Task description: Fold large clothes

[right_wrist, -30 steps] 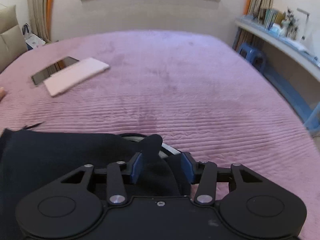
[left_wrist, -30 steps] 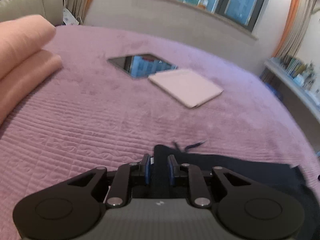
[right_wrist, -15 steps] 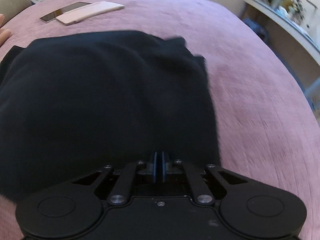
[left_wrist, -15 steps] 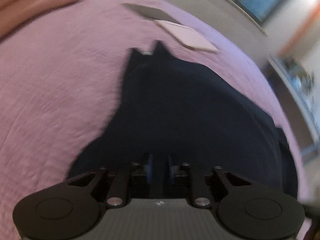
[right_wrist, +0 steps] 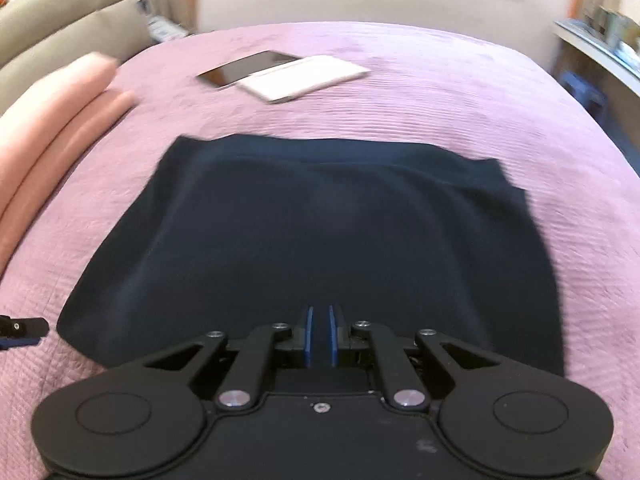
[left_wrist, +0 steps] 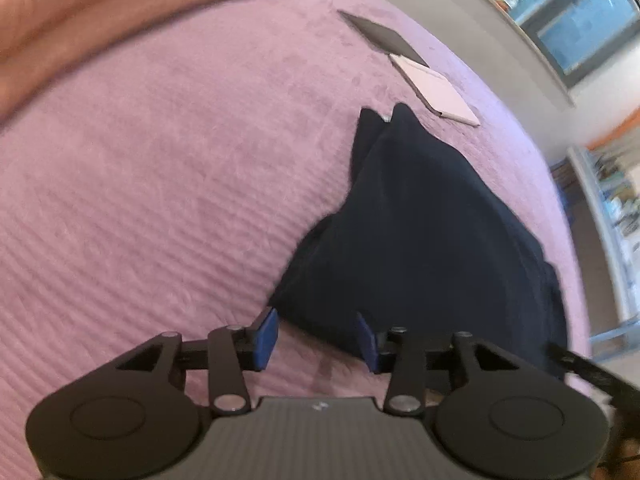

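Note:
A dark navy garment (right_wrist: 320, 232) lies folded flat on the purple bedspread (right_wrist: 440, 96). It also shows in the left wrist view (left_wrist: 432, 232). My left gripper (left_wrist: 316, 338) is open and empty, with its jaws just off the garment's near left corner. My right gripper (right_wrist: 319, 334) is shut on the garment's near edge, its blue pads pinching the cloth. A tip of the left gripper (right_wrist: 20, 330) shows at the left edge of the right wrist view.
A dark tablet (right_wrist: 244, 66) and a white notebook (right_wrist: 304, 78) lie on the far part of the bed. A folded peach blanket (right_wrist: 52, 116) lies along the left side. A shelf (left_wrist: 608, 208) and a window stand at the right.
Both grippers pulled the garment's edge back over itself and laid it flat. The left gripper has opened and let go of the cloth. The right gripper shut on it and stays shut.

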The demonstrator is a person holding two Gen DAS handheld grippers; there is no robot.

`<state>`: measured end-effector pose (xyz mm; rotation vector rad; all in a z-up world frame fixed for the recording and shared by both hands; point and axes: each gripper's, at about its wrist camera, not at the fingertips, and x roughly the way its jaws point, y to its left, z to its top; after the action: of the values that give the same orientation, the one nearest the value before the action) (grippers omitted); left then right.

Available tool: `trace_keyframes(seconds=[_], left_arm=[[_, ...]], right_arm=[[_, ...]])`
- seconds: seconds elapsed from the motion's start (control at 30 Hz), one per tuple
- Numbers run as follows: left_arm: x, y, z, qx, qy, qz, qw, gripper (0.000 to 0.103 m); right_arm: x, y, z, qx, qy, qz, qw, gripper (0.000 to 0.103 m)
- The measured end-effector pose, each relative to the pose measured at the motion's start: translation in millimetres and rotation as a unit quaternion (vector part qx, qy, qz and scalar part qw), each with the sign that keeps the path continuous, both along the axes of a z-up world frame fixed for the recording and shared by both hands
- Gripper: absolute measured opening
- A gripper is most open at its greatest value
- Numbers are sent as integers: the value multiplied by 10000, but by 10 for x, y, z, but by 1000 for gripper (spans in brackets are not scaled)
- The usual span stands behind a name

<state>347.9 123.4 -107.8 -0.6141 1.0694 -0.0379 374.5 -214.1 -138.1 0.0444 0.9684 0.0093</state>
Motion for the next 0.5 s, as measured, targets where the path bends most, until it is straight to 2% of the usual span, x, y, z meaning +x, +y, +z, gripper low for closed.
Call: trace_keyframes(seconds=[0.1, 0.2, 0.3, 0.43, 0.5], left_arm=[[-76, 22, -210, -583, 142, 171, 9981, 45], [-83, -27, -416, -733, 225, 219, 9968, 45], [-61, -7, -564, -894, 232, 400, 9949, 45], [-6, 68, -616, -1122, -27, 690, 9913, 46], [28, 104, -689, -1435, -165, 871, 9857, 50]], right_arm=[[78, 203, -302, -163, 295, 44, 9994, 7], [129, 220, -582, -230, 521, 4, 9984, 6], [153, 203, -567, -108, 589, -97, 9982, 6], [209, 225, -558, -99, 628, -37, 9980, 6], [214, 237, -557, -122, 611, 19, 9981, 6]])
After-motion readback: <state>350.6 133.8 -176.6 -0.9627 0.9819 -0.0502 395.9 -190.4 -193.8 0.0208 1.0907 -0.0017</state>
